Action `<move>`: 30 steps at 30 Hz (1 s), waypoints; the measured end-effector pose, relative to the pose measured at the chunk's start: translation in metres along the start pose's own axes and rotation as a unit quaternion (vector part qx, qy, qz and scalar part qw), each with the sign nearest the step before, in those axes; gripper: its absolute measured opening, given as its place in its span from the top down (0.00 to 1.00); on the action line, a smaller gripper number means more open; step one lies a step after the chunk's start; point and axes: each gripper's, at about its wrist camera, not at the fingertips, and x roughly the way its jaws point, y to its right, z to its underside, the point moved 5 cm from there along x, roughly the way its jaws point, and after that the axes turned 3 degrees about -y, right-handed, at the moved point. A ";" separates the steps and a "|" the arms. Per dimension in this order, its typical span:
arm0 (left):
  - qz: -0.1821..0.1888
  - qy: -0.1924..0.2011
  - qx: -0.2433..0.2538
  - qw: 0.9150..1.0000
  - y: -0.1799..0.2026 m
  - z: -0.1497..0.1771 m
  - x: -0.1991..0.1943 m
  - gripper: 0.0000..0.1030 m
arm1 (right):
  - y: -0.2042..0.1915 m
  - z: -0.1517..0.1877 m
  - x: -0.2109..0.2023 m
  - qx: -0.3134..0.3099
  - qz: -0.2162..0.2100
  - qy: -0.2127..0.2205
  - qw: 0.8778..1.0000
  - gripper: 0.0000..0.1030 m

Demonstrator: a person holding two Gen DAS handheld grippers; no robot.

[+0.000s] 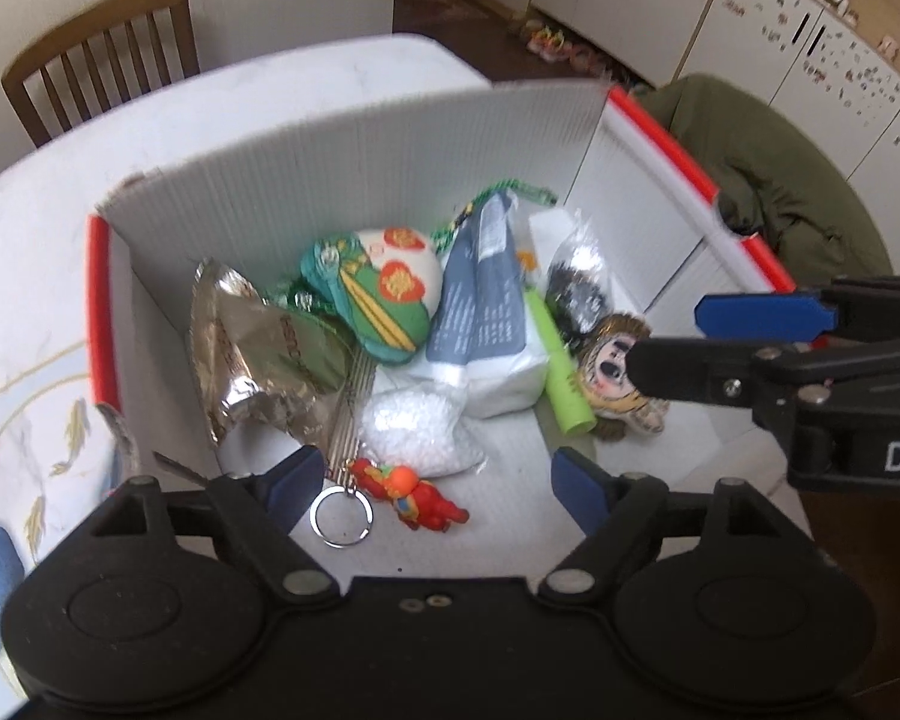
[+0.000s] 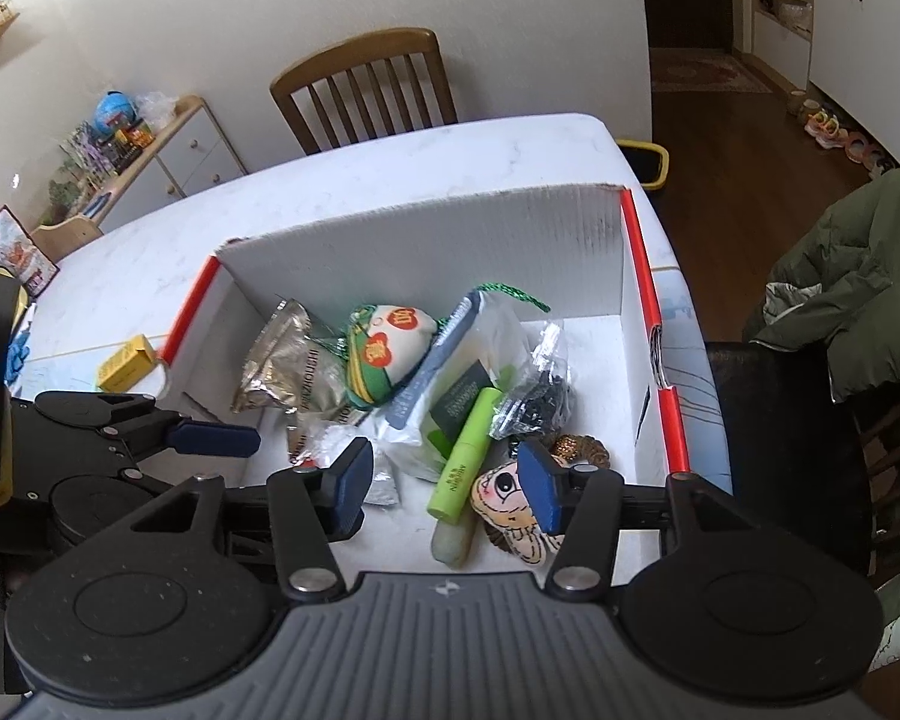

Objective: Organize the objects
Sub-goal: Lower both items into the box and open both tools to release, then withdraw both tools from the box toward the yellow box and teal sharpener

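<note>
Left gripper (image 1: pixel 432 489) agape, empty, over keyring (image 1: pixel 411 495) at box (image 1: pixel 354 138) front; light, rigid, pinch body. Right gripper (image 2: pixel 444 489) agape, empty.

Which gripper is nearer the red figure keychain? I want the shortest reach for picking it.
Left. The left gripper hangs open right over the red figure keychain, which lies between its fingers. The right gripper is open too, farther right, over the green tube.

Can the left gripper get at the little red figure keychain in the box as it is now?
Probably yes. The left gripper is open just above the red figure keychain, which lies bare on the floor of the box with nothing on top. The bag of white beads sits right behind it, so a slightly crowded approach.
</note>
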 end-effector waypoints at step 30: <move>0.007 0.148 -0.032 0.988 -0.059 0.038 -0.124 0.01 | -0.086 0.006 -0.069 -0.039 -0.027 0.079 0.996 0.30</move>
